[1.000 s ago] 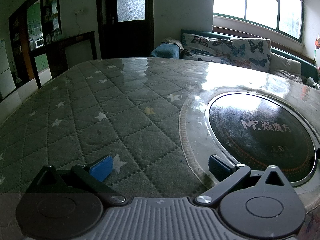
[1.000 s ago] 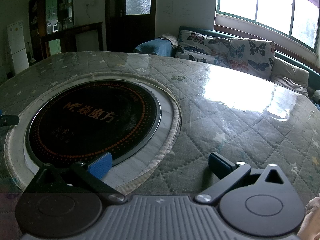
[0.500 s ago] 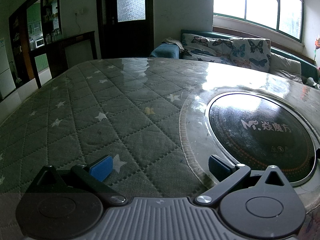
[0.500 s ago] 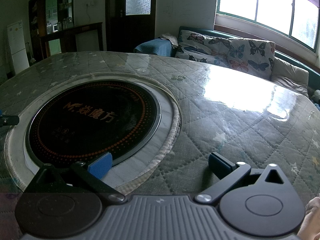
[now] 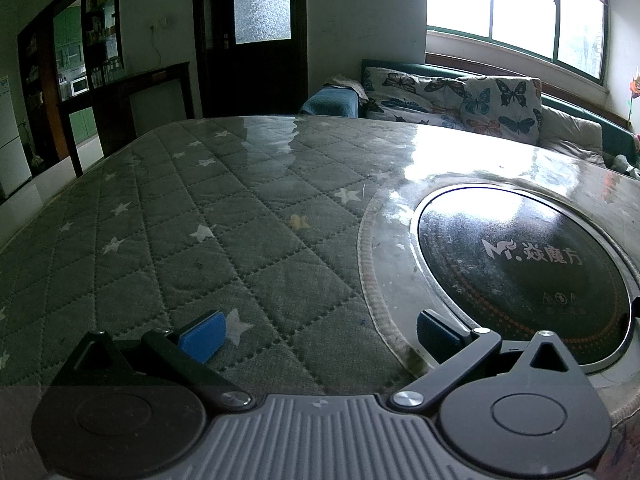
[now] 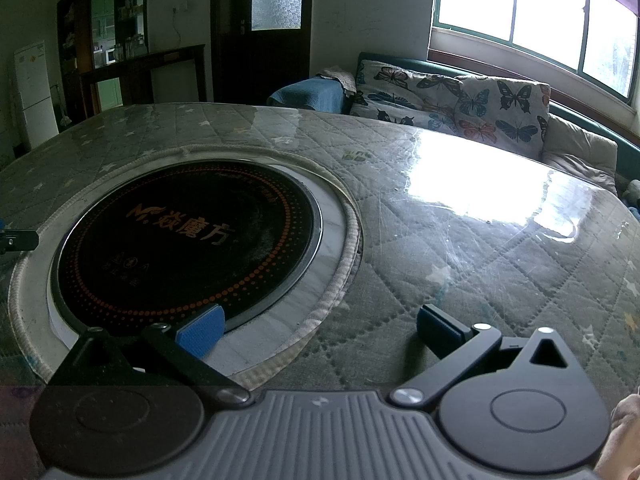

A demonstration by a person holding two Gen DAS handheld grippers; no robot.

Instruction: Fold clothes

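- round black cooktop (image 5: 520, 264) set into the table has a logo, "M" plus Chinese characters "焱魔方"
- small warning symbols under it, too tiny to read

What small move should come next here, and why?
Probably bring a garment onto the table first. Both the left gripper and the right gripper are open and hold nothing, and no clothing lies on the quilted cover or the round cooktop, so there is nothing to fold within view.

Grey quilted tbl cover (image 5: 168, 248) w/ white stars — black hob (image 6: 184, 248), orange dots.
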